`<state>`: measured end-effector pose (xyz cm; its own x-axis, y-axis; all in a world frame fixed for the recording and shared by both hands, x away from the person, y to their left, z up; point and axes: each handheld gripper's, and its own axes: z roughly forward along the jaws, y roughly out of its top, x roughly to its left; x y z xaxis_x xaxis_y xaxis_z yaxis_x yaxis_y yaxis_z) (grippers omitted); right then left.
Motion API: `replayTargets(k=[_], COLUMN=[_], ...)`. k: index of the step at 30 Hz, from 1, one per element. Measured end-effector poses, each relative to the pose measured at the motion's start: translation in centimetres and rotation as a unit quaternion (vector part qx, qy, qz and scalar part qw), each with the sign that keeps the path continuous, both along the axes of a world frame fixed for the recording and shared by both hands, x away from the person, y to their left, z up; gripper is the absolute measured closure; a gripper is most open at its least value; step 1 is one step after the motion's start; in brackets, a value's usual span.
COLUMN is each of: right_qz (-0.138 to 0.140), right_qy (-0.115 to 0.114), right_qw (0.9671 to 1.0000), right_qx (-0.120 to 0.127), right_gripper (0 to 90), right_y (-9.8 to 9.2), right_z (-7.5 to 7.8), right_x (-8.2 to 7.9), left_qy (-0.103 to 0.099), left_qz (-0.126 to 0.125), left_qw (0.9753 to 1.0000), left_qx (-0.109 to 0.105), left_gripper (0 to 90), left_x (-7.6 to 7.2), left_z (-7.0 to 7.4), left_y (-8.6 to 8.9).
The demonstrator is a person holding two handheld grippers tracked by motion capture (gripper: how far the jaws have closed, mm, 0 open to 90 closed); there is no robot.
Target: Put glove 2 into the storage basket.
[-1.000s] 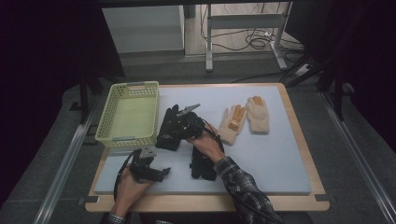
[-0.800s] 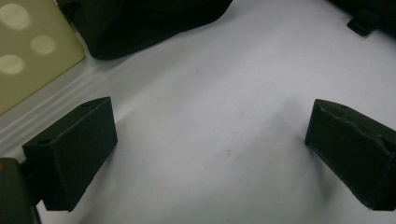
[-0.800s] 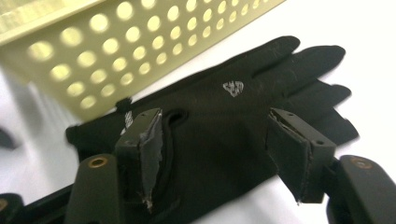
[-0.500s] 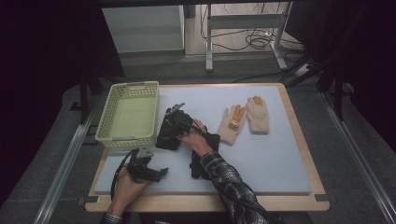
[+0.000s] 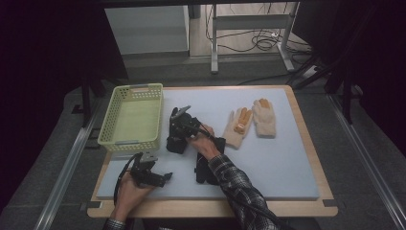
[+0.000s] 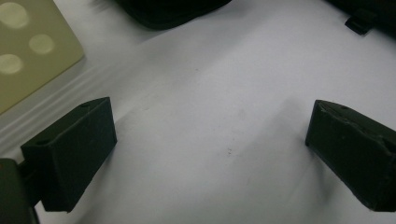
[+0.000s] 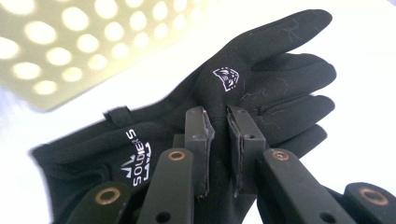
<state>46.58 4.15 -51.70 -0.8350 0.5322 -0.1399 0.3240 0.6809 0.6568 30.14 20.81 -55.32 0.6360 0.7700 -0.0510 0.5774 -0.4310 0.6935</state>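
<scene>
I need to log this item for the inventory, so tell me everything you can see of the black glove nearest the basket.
The black fabric glove lies flat on the pale blue mat beside the yellow-green perforated plastic basket. It looks soft and matte, with a white animal-head emblem on the back, white "SOLDIERS" lettering near the cuff and a small pull loop. The right gripper pinches its fabric with nearly closed jaws.

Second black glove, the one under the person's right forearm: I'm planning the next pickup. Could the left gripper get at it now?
Probably partly. The left gripper is open over bare mat, but the right forearm lies across the second black glove.
</scene>
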Motion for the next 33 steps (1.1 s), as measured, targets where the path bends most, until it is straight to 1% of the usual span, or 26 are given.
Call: replayTargets(k=[4, 7, 10, 11, 14, 17, 19, 22, 26, 28, 31, 33], right_qz=[0.007, 0.016, 0.025, 0.031, 0.038, 0.045, 0.043, 0.04, 0.029, 0.022, 0.007, 0.004], right_qy=[0.013, 0.016, 0.009, 0.008, 0.008, 0.004, 0.004, 0.003, -0.009, -0.008, -0.009, -0.001], right_qw=[0.9996, 0.999, 0.9987, 0.9984, 0.9978, 0.9975, 0.9975, 0.9978, 0.9986, 0.9989, 0.9995, 0.9995], right_qx=[0.023, 0.039, 0.043, 0.048, 0.055, 0.054, 0.055, 0.054, 0.042, 0.041, 0.031, 0.031], right_gripper=[78.2, 78.1, 78.1, 78.0, 78.0, 77.9, 77.8, 77.7, 77.6, 77.4, 77.2, 77.1], right_y=[-1.2, -2.0, -2.8, -3.2, -4.3, -5.6, -6.5, -7.9, -10.0, -10.8, -12.0, -12.4], right_z=[1.8, 3.2, 4.4, 4.9, 6.1, 7.0, 7.5, 8.0, 8.3, 8.1, 7.3, 6.6], right_x=[-0.6, -1.3, -2.4, -2.8, -4.1, -5.4, -6.3, -7.5, -9.0, -9.4, -9.9, -10.1], left_qy=[0.0, 0.0, -0.001, -0.001, -0.001, -0.002, -0.002, -0.002, -0.002, -0.002, -0.001, -0.001], left_qz=[0.0, 0.0, 0.0, 0.0, 0.0, -0.001, 0.0, 0.002, 0.002, 0.002, 0.002, 0.002], left_qw=[1.0, 1.0, 1.0, 1.0, 1.0, 1.0, 1.0, 1.0, 1.0, 1.0, 1.0, 1.0], left_qx=[0.002, 0.002, 0.002, 0.002, 0.002, 0.002, 0.002, 0.0, 0.0, 0.0, 0.0, 0.0], left_gripper=[2.1, 2.1, 2.2, 2.2, 2.2, 2.2, 2.2, 2.3, 2.3, 2.3, 2.3, 2.3], left_x=[0.0, 0.0, 0.0, 0.0, 0.0, 0.0, 0.0, 0.0, 0.0, 0.0, 0.0, 0.0], left_z=[0.0, 0.0, 0.0, 0.0, 0.0, 0.0, 0.0, 0.0, 0.0, 0.0, 0.0, 0.0], left_y=[0.0, 0.0, 0.0, 0.0, 0.0, 0.0, 0.0, 0.0, 0.0, -0.1, 0.0, 0.0])
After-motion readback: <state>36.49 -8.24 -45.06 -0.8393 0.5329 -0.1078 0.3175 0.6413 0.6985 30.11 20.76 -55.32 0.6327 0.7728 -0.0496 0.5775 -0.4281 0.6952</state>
